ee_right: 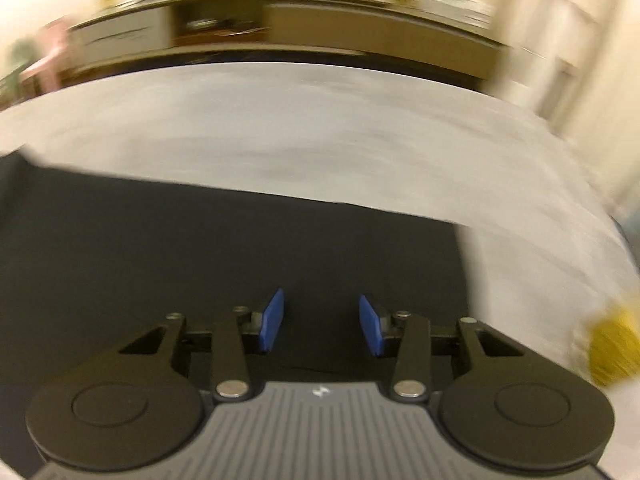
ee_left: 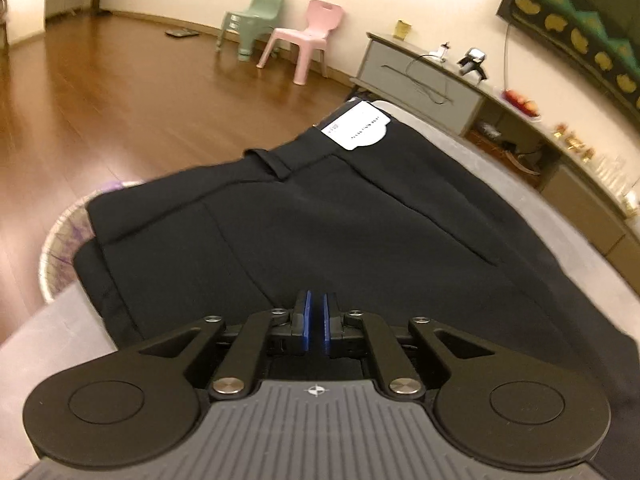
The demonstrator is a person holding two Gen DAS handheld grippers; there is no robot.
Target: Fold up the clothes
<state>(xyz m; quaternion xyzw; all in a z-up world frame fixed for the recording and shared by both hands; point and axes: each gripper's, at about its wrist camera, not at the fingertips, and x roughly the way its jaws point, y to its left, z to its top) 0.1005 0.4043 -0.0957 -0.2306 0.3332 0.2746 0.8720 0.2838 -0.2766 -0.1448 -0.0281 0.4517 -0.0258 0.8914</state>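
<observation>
Black trousers (ee_left: 320,216) lie flat on a grey padded surface (ee_left: 520,184), waistband away from me, with a white paper tag (ee_left: 358,126) at the far end. My left gripper (ee_left: 316,300) hangs low over the near part of the trousers, its blue pads almost together, and I see nothing between them. In the blurred right wrist view, my right gripper (ee_right: 322,312) is open over a dark stretch of the trousers (ee_right: 200,248), with only cloth below its spread pads. The trousers' right edge ends on the grey surface (ee_right: 320,128).
A woven basket (ee_left: 64,248) stands on the wooden floor beside the surface's left edge. A pink chair (ee_left: 308,40) and a green chair (ee_left: 252,20) stand by the far wall. A long low sideboard (ee_left: 420,76) runs along the right. A blurred yellow object (ee_right: 612,352) sits at the right.
</observation>
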